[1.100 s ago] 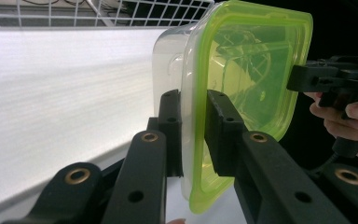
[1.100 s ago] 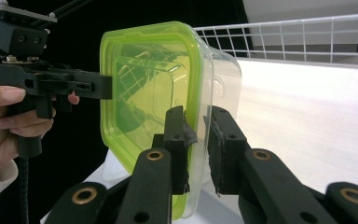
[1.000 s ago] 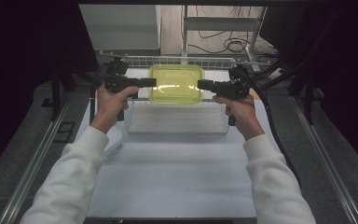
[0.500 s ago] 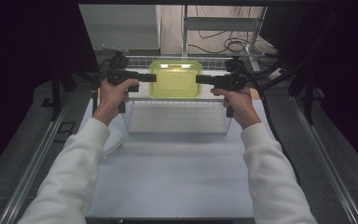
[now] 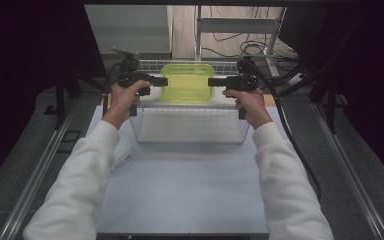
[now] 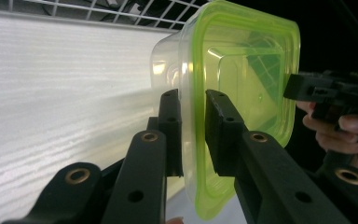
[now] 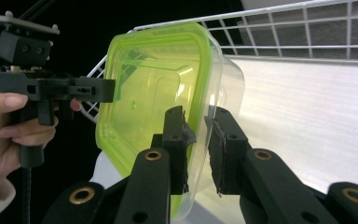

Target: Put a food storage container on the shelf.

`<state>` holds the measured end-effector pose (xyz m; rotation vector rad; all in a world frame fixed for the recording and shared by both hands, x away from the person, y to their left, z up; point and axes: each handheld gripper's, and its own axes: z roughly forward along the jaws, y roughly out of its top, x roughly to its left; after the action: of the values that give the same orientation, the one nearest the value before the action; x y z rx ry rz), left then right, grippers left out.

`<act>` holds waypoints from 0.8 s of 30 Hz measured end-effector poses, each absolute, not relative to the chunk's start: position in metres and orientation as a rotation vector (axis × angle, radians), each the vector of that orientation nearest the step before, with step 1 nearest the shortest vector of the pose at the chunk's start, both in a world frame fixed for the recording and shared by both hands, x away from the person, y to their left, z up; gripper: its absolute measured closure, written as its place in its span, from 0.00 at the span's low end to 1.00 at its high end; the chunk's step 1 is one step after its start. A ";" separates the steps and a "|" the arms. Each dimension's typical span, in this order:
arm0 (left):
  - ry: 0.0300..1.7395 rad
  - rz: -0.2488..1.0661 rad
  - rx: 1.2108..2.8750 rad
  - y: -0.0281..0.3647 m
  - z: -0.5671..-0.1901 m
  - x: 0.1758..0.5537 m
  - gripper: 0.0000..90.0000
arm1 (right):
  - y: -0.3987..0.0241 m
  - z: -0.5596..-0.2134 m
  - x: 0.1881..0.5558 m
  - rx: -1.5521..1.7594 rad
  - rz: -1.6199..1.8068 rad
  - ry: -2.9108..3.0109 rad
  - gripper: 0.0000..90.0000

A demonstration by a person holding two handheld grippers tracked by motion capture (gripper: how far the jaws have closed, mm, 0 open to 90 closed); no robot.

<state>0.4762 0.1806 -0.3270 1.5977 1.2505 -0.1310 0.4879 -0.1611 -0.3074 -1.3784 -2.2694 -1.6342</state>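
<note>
A clear plastic container with a lime-green lid [image 5: 187,82] hangs level above the far end of a wire basket [image 5: 190,141], carried between both grippers. My left gripper [image 5: 164,81] is shut on its left rim, and in the left gripper view the jaws [image 6: 193,130] pinch the green lid edge [image 6: 242,70]. My right gripper [image 5: 212,81] is shut on the right rim; in the right gripper view its pads [image 7: 199,140] clamp the lid and the clear wall of the container [image 7: 154,84]. Each gripper view shows the other gripper across the lid [image 6: 326,91] [image 7: 74,88].
The wire basket stands on a white tabletop [image 5: 180,190]. A white card [image 5: 122,157] lies by the basket's left front corner. Metal rails [image 5: 45,165] run along both table sides. Cables [image 5: 245,47] and a frame stand behind the basket.
Both hands have carried the container away from the person, from over the basket's middle toward its far end and slightly lower. Both grips are unchanged.
</note>
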 end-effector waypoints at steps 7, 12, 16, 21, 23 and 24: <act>1.294 -0.185 1.543 0.179 -0.335 0.492 0.84 | -0.159 -0.320 0.502 -1.506 -1.597 -2.190 0.79; 1.307 -0.208 1.515 0.179 -0.341 0.500 0.82 | -0.162 -0.325 0.508 -1.532 -1.588 -2.112 0.77; 1.305 -0.213 1.495 0.178 -0.344 0.502 0.81 | -0.163 -0.328 0.512 -1.547 -1.598 -2.086 0.76; 1.319 -0.208 1.490 0.176 -0.344 0.502 0.80 | -0.163 -0.329 0.517 -1.574 -1.602 -2.068 0.76; 1.314 -0.212 1.488 0.177 -0.344 0.502 0.79 | -0.163 -0.329 0.518 -1.574 -1.602 -2.067 0.76; 1.308 -0.214 1.485 0.177 -0.345 0.502 0.79 | -0.163 -0.329 0.518 -1.574 -1.603 -2.068 0.76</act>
<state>0.5024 0.1771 -0.3451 1.4849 1.3081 -0.2143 0.5177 -0.1630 -0.3293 -1.5740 -2.0678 -1.6026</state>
